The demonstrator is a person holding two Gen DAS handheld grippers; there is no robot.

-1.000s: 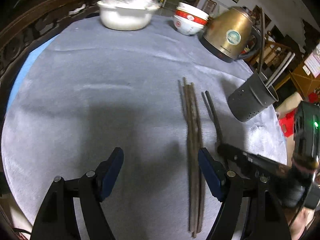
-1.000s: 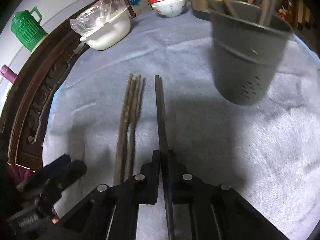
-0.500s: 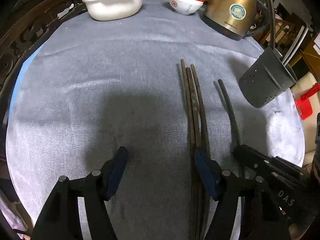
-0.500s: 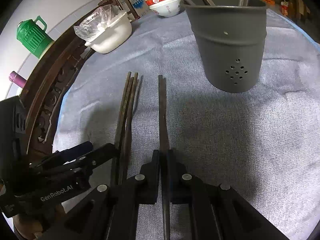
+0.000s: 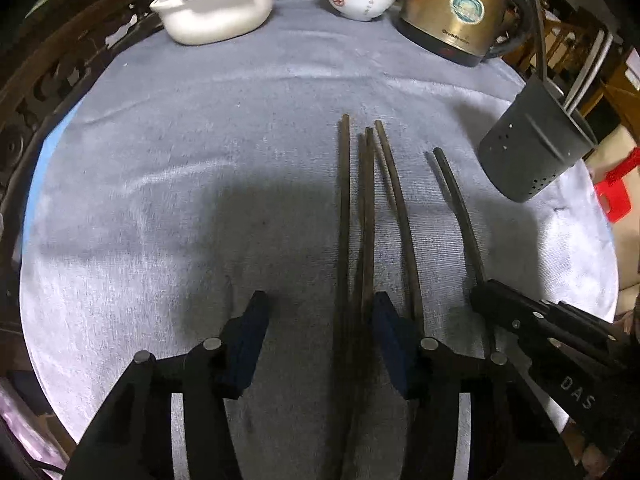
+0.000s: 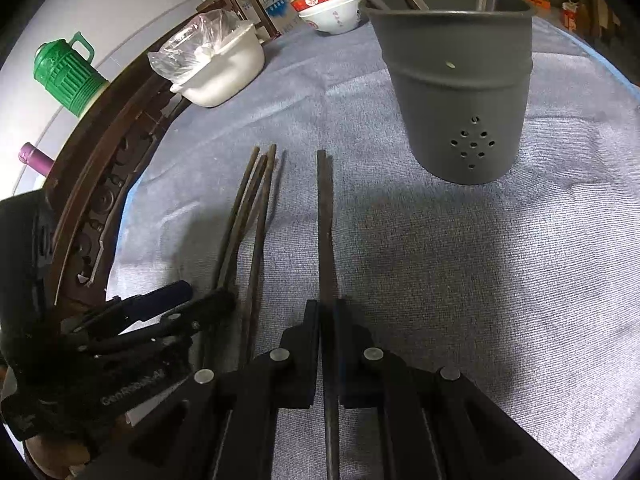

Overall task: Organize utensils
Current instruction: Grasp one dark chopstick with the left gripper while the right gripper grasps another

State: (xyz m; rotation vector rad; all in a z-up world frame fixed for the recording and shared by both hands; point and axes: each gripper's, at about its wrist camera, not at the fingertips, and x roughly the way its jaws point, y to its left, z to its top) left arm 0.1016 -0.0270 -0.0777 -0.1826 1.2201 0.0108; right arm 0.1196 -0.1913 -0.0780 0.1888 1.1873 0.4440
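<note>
Pickup step — right gripper (image 6: 327,344) clamped on one chopstick (image 6: 325,216) near the holder (image 6: 460,92); left gripper (image 5: 320,336) half-open, closing around two chopsticks (image 5: 356,220), not yet pinched. Next: lift, drop into holder.

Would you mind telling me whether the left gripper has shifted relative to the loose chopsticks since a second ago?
Yes. The left gripper has shifted rightward against the loose chopsticks: two now lie between its closing jaws.

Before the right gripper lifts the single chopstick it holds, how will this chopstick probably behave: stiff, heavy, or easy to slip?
The single chopstick looks thin and rigid, so it probably stays straight and weighs little. The right gripper pinches it away from its middle, so the long free end may droop or swing. Its smooth, narrow shaft could slip or twist between the pads.
</note>
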